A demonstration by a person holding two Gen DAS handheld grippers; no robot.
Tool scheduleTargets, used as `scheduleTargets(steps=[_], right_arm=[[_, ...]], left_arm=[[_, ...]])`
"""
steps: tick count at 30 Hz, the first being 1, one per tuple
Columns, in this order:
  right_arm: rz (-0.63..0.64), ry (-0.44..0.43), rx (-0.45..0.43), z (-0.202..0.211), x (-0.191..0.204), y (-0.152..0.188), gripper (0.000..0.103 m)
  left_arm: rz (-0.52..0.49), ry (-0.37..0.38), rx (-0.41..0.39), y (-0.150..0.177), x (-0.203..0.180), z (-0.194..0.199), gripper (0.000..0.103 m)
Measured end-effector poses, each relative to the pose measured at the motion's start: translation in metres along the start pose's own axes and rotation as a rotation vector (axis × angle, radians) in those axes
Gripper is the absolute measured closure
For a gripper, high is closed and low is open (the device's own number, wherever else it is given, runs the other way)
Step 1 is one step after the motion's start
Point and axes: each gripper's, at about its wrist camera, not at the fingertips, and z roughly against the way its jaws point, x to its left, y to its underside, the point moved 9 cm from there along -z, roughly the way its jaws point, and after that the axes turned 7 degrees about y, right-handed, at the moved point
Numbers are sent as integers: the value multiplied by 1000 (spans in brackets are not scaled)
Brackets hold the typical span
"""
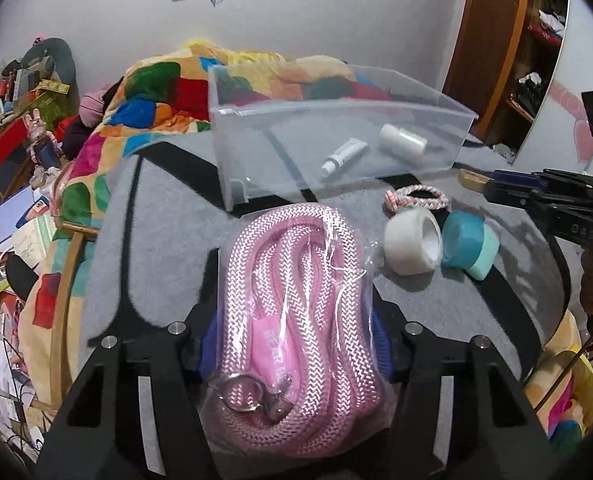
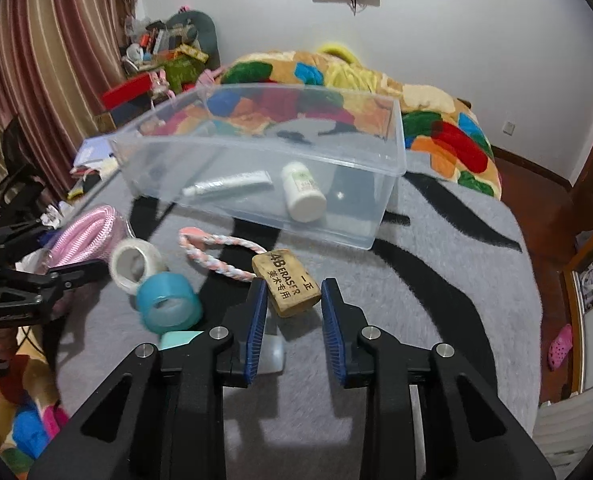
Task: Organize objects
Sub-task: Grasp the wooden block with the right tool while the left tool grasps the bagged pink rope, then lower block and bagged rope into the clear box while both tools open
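Observation:
My left gripper [image 1: 292, 332] is shut on a bagged pink rope [image 1: 292, 320] and holds it over the grey blanket [image 1: 168, 232], in front of the clear plastic bin [image 1: 256, 128]. The bin holds a small tube [image 1: 342, 156] and a white bottle [image 1: 402, 140]. My right gripper [image 2: 294, 300] is open, its blue pads on either side of a tan 4B eraser [image 2: 292, 282] on the blanket, not touching it. A clear tape roll [image 2: 134, 266], a teal tape roll [image 2: 168, 306] and a braided pink-white loop [image 2: 216, 252] lie to the left of the eraser.
A colourful quilt [image 2: 336, 80] lies behind the bin [image 2: 392, 132]. Clutter is piled by the curtain [image 2: 56, 60] at the left. A wooden shelf [image 1: 536, 40] stands at the right. A small mint-green item [image 2: 178, 338] sits beside my right gripper's left finger.

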Motion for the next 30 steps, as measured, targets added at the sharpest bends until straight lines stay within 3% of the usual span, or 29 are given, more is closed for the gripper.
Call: scheduleTargets(steps=[6,15,30], right_arm=[[-27,-21,-86,30,5,-21,78],[-102,-48,-190,54,4,-63,78],[-156,-28,-193,11,9,-116,78]], left_arm=[[9,-6,-91,-26,6,32,45],[40,6,-217,-91,13,58,45],[71,26,-217,-160,15,21,45]])
